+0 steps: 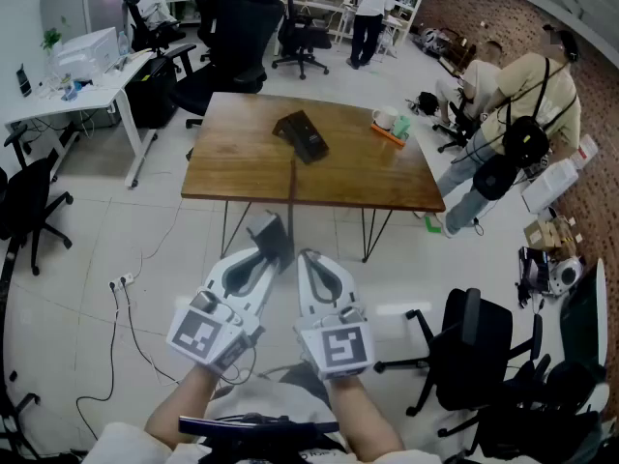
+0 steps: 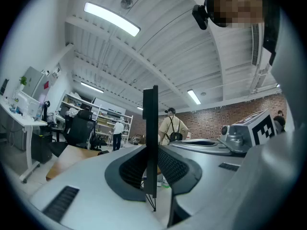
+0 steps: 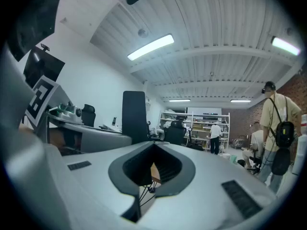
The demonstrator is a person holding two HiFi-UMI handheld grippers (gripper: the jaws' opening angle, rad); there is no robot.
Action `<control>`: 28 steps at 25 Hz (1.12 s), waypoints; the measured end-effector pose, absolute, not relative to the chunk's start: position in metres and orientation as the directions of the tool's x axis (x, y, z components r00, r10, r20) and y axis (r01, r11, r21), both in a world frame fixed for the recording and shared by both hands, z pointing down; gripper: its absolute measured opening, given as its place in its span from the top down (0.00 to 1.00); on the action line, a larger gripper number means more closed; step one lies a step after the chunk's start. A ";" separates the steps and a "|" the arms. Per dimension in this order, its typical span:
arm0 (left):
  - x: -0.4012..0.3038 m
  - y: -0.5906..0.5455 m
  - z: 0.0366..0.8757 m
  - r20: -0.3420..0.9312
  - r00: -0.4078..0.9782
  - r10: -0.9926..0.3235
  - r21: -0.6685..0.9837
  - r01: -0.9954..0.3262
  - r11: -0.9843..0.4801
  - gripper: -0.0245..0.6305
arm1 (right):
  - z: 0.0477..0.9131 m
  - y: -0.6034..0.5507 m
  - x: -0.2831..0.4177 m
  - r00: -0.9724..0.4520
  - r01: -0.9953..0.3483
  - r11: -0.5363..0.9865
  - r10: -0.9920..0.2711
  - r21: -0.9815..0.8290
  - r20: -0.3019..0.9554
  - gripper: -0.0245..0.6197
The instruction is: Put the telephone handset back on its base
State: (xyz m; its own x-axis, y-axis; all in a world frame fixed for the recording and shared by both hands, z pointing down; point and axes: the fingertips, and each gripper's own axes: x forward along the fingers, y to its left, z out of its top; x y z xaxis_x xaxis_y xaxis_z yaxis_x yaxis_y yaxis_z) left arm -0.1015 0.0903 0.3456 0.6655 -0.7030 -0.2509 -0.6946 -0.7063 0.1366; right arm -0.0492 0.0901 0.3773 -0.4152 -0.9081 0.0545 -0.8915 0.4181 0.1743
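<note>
The black telephone lies near the middle of a wooden table, far ahead of me; I cannot tell its handset from its base. Both grippers hang close to me over the floor, well short of the table. My left gripper is shut on a thin black flat plate that stands upright between its jaws and sticks out past the tips. Beside it, my right gripper has its jaws together with nothing in them. The same plate appears at the left in the right gripper view.
An orange tray with a white mug sits at the table's far right corner. A person crouches to the right of the table. A black office chair stands at my right, more chairs beyond the table, a white desk at left.
</note>
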 end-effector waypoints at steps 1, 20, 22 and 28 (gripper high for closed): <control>-0.102 0.089 0.344 -0.252 0.666 -0.702 0.135 -0.695 -0.707 0.86 | 0.376 0.089 -0.050 -0.415 -0.891 0.418 -0.908 0.180 0.055 0.96; -0.118 0.054 0.343 -0.245 0.689 -0.682 0.128 -0.674 -0.728 0.86 | 0.370 0.056 -0.058 -0.380 -0.904 0.380 -0.924 0.194 0.039 0.96; -0.117 0.045 0.343 -0.245 0.689 -0.682 0.126 -0.675 -0.727 0.86 | 0.371 0.049 -0.056 -0.378 -0.907 0.378 -0.925 0.186 0.036 0.96; -0.105 0.020 0.344 -0.235 0.686 -0.689 0.122 -0.682 -0.721 0.86 | 0.375 0.022 -0.044 -0.389 -0.905 0.389 -0.921 0.170 0.034 0.96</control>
